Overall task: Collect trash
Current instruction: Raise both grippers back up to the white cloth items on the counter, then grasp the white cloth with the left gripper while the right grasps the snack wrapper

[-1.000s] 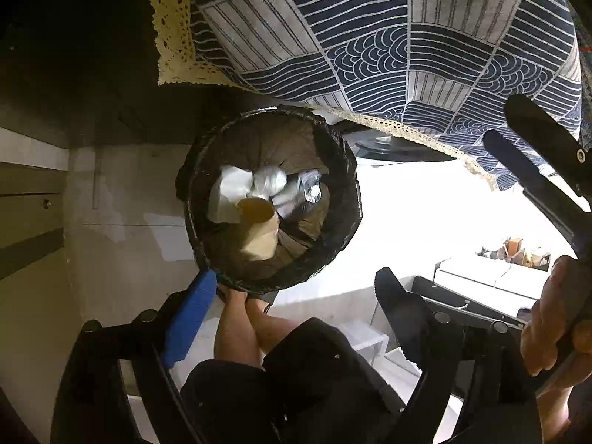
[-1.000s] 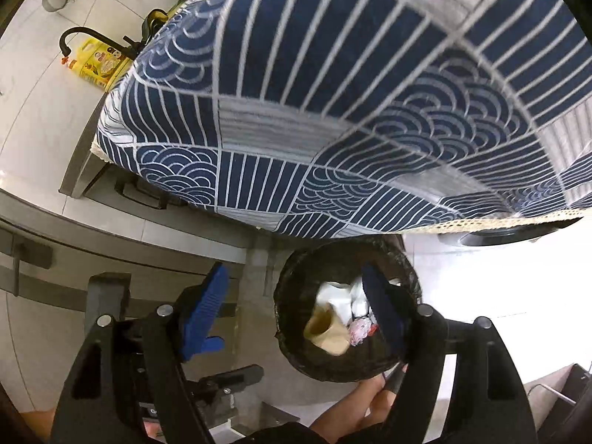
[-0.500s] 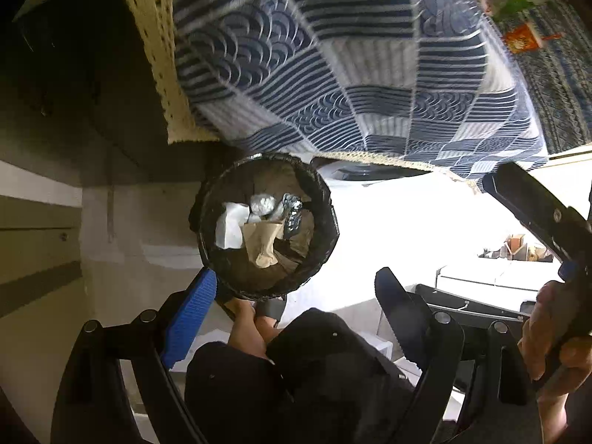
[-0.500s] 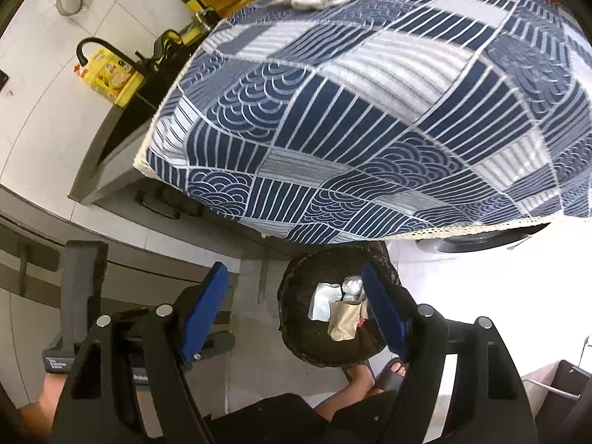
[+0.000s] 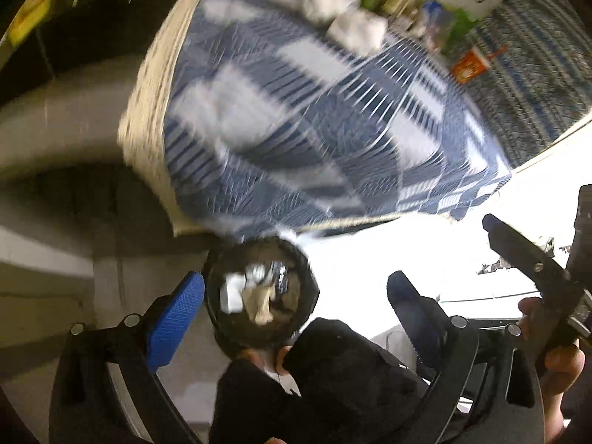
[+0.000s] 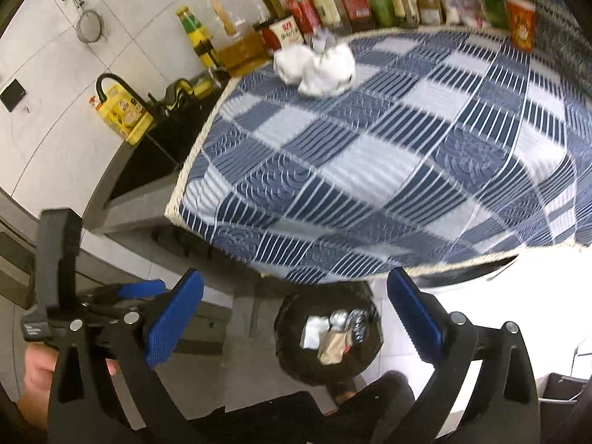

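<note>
A black bin (image 5: 261, 292) (image 6: 329, 335) stands on the floor below the table edge, holding white paper, a crushed brown paper cup (image 6: 331, 347) and foil. Crumpled white paper (image 6: 318, 64) (image 5: 342, 14) lies at the far side of the blue patterned tablecloth (image 6: 388, 155) (image 5: 296, 129). My left gripper (image 5: 296, 314) hangs high above the bin, its jaws opening, nothing between them. My right gripper (image 6: 305, 318) is also above the bin, its jaws opening and empty. In the left wrist view the right gripper (image 5: 532, 270) shows at the right edge, in a hand.
Bottles and jars (image 6: 314, 3) line the wall behind the table. A dark sink with a black tap (image 6: 111, 85) and a yellow package (image 6: 124, 116) lie left of the table. The person's dark-clothed legs (image 5: 314, 381) and feet are beside the bin.
Both grippers have risen, so the bin looks smaller and the tabletop with its white paper has come into view. The right jaws have spread wider. The left view is now blurred.
</note>
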Demonstrator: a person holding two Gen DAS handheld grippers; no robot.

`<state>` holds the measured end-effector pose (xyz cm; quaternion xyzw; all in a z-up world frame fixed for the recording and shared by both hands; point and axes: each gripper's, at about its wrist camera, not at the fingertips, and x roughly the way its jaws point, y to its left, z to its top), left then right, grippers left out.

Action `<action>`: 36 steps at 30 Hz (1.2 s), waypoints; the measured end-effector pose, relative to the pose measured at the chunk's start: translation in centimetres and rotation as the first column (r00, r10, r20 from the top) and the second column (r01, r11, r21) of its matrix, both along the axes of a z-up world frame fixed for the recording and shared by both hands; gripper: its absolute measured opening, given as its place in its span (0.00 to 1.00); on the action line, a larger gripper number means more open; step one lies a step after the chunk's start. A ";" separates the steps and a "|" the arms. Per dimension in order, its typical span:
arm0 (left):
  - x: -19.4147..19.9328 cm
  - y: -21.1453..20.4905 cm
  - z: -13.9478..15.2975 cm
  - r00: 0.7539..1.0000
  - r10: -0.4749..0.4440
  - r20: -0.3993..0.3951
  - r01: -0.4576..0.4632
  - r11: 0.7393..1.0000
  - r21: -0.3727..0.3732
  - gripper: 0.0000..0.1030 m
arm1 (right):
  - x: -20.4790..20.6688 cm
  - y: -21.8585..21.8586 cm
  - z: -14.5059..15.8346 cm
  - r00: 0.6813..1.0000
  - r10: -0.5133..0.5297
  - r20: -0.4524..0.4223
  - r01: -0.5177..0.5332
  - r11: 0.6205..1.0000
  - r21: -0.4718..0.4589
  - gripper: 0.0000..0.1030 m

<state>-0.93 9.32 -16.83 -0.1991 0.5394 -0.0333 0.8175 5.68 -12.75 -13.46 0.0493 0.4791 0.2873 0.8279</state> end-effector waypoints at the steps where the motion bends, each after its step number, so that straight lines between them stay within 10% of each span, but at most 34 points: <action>1: 0.4 0.0 1.0 1.000 -0.005 0.020 0.005 1.000 0.006 0.93 | 0.2 -0.4 0.6 0.999 -0.020 0.027 0.020 1.000 0.008 0.96; 17: 9.6 -0.1 7.6 0.985 0.109 0.131 -0.117 0.992 0.052 0.93 | 12.1 -1.0 4.0 0.995 0.086 0.051 -0.091 0.991 0.097 0.96; 36: 23.4 -3.3 6.5 0.964 0.261 0.041 -0.264 0.957 0.123 0.93 | 29.4 -4.4 1.1 0.972 0.234 -0.025 -0.226 0.959 0.172 0.96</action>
